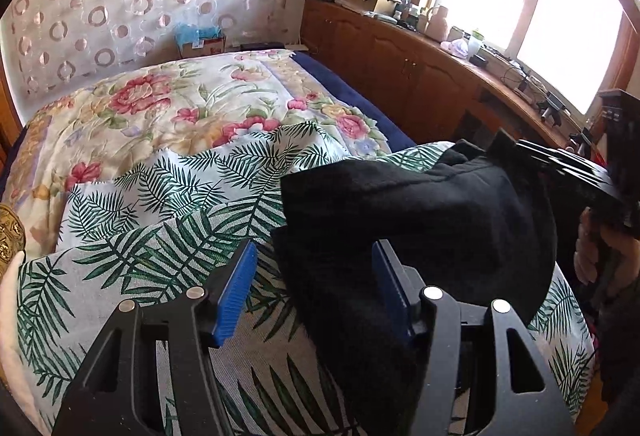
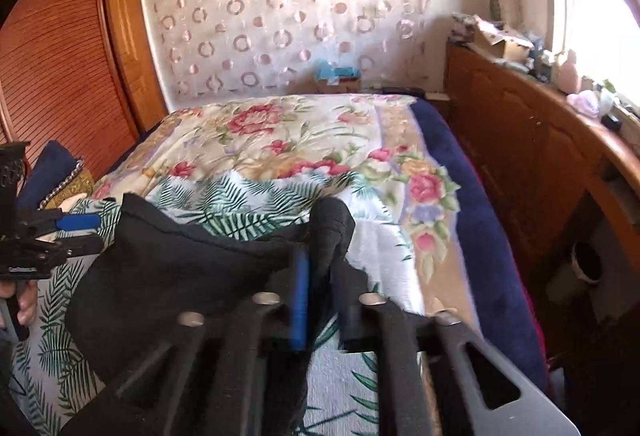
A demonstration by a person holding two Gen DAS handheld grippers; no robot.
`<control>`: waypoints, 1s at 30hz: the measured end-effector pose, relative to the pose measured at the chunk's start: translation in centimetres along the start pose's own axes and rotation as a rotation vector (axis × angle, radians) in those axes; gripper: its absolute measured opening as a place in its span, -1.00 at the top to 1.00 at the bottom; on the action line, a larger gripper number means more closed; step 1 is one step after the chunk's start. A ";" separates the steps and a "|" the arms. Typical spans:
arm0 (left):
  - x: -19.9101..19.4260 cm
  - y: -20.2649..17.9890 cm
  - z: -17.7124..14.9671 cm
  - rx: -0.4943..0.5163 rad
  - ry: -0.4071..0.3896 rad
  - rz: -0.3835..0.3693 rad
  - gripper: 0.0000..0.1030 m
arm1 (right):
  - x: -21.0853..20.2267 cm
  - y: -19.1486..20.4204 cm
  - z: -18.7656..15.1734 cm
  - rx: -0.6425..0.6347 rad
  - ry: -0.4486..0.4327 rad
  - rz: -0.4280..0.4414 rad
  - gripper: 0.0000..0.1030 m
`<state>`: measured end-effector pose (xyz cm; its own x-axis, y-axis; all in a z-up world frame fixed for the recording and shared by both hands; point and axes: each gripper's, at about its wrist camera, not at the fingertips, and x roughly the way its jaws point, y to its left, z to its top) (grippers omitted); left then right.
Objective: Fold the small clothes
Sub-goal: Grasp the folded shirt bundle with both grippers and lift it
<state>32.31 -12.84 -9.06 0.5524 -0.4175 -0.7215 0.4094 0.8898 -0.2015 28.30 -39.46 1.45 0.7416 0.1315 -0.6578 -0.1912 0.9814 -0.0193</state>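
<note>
A black garment (image 1: 400,203) (image 2: 180,276) lies spread on a palm-leaf sheet (image 1: 160,195) on the bed. My left gripper (image 1: 312,288) is open over the garment's near left edge. Its blue left pad is over the sheet, and its right finger rests against the black cloth without pinching it. In the right wrist view the left gripper (image 2: 86,234) sits at the garment's far left corner. My right gripper (image 2: 324,268) is at the opposite corner with its jaws slightly apart. A bunched hump of the black cloth stands between its fingertips, and sheet shows through the gap behind. The picture is blurred there.
A floral quilt (image 1: 160,103) covers the bed beyond the sheet, with a navy blanket (image 2: 460,175) along its right edge. A cluttered wooden cabinet (image 1: 400,67) runs under the window on the right. A slatted wardrobe (image 2: 60,75) stands on the left. A hand (image 1: 588,252) grips the right tool.
</note>
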 end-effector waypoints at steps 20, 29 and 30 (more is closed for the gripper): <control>2.6 1.3 -0.5 -0.059 0.048 -0.050 -0.18 | 3.9 0.9 -2.0 0.070 0.163 0.073 -0.47; 3.2 0.7 -0.4 -0.053 0.056 -0.114 0.33 | 4.8 1.2 -3.0 0.075 0.159 0.167 -0.11; 3.1 0.6 -0.5 -0.044 0.053 -0.113 0.42 | 5.0 1.2 -3.1 0.076 0.162 0.202 0.06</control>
<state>33.93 -13.53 -11.74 0.4649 -0.5064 -0.7262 0.4339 0.8453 -0.3117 29.79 -38.08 -4.17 0.5796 0.3073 -0.7548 -0.2714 0.9461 0.1768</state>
